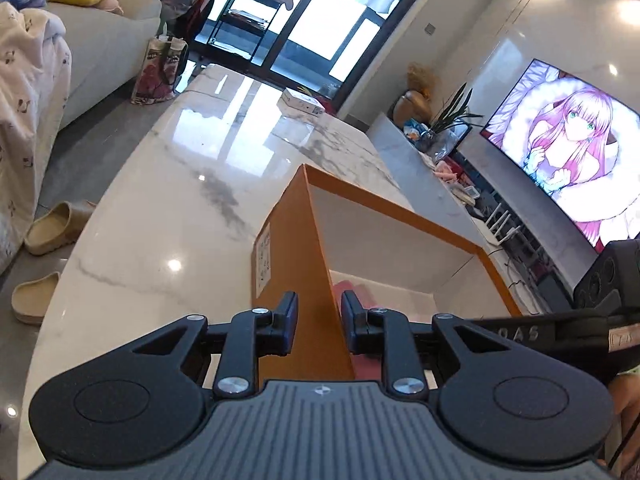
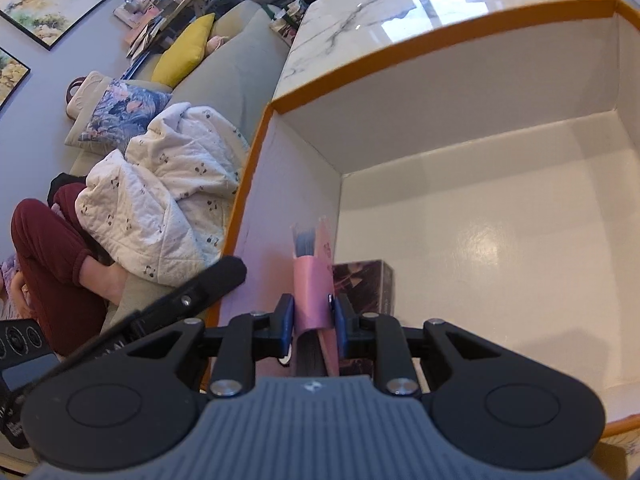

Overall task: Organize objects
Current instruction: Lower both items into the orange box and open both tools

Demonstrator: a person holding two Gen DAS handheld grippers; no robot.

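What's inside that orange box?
The orange box holds a dark patterned small box and a pink folded item gripped by the right hand-held gripper. The near floor is hidden.

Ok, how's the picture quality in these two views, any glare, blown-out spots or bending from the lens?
Left wrist view: the windows are blown out white, their glare streaks the marble table, and the TV curves with the fisheye. Right wrist view: softer light, a sheen on the box floor, its orange rim bowed by the lens; both stay fairly sharp.
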